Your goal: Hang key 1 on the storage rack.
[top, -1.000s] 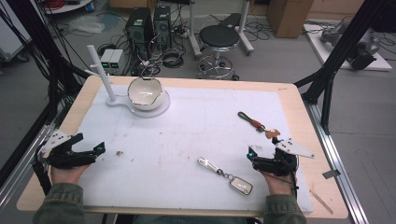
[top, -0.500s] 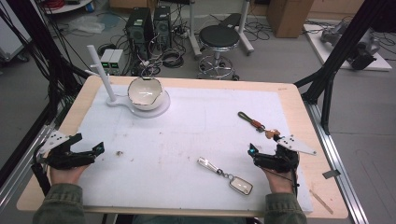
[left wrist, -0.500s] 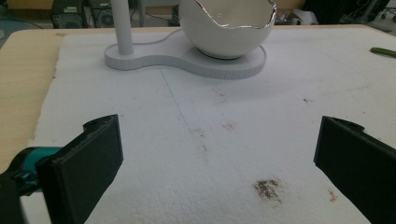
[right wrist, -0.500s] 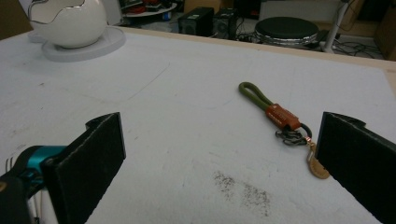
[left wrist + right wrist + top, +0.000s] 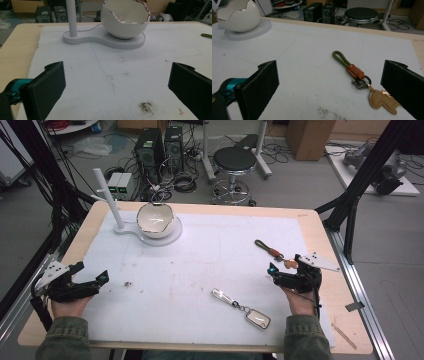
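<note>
At the left edge of the table (image 5: 75, 251), the left gripper (image 5: 92, 282) rests low over the white mat (image 5: 210, 250) with its jaws spread wide and nothing between them; in the left gripper view the egg-shaped bowl (image 5: 125, 18) stands ahead on its white stand (image 5: 105, 40), well apart from the jaws. Toward the middle of the mat, nearer the person, lies a silver keychain (image 5: 242, 307), untouched. At the right, the right gripper (image 5: 274, 272) hovers with its jaws likewise fully parted and empty, pointed at the olive-loop keychain (image 5: 352, 71), which lies flat on the mat just ahead: the green loop farthest off, then the orange leather band, the metal clasp, and the tan leather charm (image 5: 383, 100) nearest the right-hand jaw. The step in hand appears to be the approach for picking up this keychain. To do it well, advance the right gripper so that the orange band sits centred between the jaws, lower until the jaw tips almost meet the mat, and close across the band rather than on the loose charm, which would probably swing or slip. Keep the left gripper parked clear of the path. Lift only once the band is firmly clamped
</note>
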{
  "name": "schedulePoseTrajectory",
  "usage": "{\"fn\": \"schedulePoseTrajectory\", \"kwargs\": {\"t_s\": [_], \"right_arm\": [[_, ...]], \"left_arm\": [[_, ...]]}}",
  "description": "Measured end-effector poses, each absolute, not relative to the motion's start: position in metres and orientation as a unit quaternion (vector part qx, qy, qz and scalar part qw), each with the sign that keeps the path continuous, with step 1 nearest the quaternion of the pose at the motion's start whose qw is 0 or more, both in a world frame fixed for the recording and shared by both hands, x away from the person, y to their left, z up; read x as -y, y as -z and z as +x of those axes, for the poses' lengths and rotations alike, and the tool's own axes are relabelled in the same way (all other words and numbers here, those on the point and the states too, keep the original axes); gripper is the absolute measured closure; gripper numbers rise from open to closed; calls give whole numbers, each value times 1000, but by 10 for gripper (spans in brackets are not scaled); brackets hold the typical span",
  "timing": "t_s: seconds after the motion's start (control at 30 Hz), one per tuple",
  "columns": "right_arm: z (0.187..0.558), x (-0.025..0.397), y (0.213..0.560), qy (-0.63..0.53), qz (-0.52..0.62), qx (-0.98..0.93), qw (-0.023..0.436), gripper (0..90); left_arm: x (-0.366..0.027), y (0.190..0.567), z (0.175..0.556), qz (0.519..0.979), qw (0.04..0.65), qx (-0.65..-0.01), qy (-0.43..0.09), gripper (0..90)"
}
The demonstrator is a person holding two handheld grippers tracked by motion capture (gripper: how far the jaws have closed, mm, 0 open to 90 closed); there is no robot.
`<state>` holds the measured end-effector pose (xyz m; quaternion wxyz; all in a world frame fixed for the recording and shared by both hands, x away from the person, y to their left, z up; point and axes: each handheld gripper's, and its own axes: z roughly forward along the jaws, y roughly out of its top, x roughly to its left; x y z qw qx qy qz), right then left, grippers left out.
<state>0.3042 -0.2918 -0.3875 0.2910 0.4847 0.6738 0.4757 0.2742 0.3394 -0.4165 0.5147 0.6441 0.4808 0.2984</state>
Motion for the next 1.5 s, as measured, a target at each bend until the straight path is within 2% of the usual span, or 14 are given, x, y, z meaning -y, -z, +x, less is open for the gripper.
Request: {"fn": "schedulePoseTrajectory", "kwargs": {"t_s": [0.77, 1.03, 1.27, 1.5], "right_arm": [[360, 302, 384, -415, 510, -700, 279, 7], [377, 306, 390, -395, 516, -715, 257, 6], [389, 304, 387, -371, 508, -734, 257, 9], [404, 307, 396, -360, 528, -734, 230, 13]], "left_arm": [[-340, 416, 278, 642, 515, -478, -306, 17], [-340, 417, 279, 643, 515, -480, -303, 17], [-340, 416, 277, 644, 515, -478, -303, 17], [-339, 416, 277, 647, 514, -477, -300, 17]]}}
